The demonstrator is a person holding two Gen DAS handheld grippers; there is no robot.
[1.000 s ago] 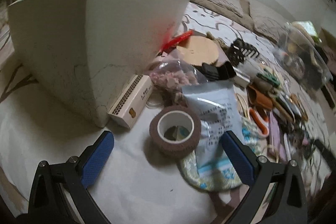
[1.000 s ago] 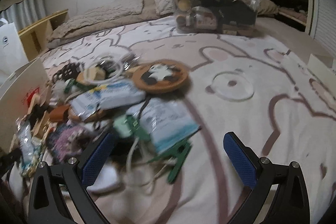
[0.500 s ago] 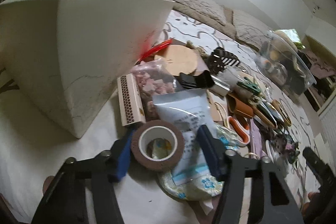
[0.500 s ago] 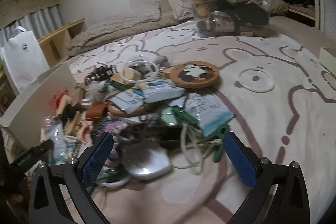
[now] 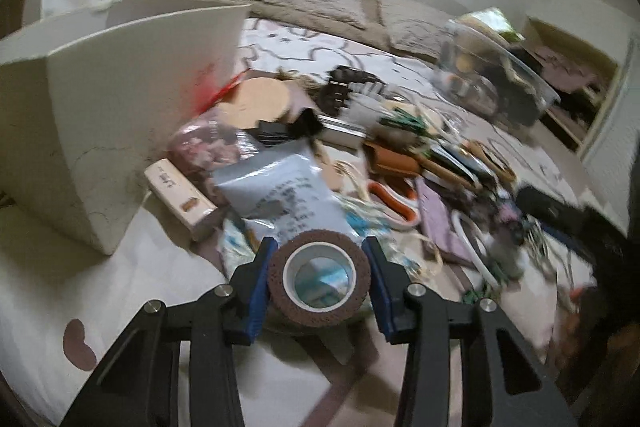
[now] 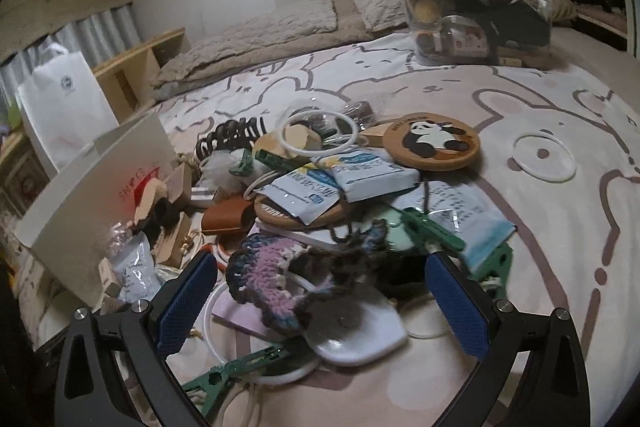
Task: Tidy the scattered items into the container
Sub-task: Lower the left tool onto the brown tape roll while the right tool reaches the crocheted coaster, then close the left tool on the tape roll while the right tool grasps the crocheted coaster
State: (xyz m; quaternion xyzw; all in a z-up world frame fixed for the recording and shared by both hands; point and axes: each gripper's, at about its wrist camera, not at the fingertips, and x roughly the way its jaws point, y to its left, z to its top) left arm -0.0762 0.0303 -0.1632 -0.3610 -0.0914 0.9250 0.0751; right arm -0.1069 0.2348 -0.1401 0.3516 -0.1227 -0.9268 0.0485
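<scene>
My left gripper (image 5: 318, 275) is shut on a brown tape roll (image 5: 318, 277) with a white core, held just above the bed near the pile. The white cardboard box (image 5: 120, 107) stands to its left; it also shows in the right wrist view (image 6: 100, 195). My right gripper (image 6: 320, 291) is open, low over the pile, with a crocheted purple and blue piece (image 6: 276, 279) and a white flat device (image 6: 356, 339) between its fingers. A panda coaster (image 6: 430, 141) and white packets (image 6: 360, 175) lie further back.
A clear plastic bin (image 6: 476, 15) full of items stands at the back right of the bed. A white paper bag (image 6: 64, 107) and a wooden shelf (image 6: 136, 71) stand at the left. A white ring (image 6: 544, 163) lies alone on the patterned bedcover to the right.
My left gripper closed on the tape roll and lifted it a little. My right gripper moved left and down over the pile, staying open.
</scene>
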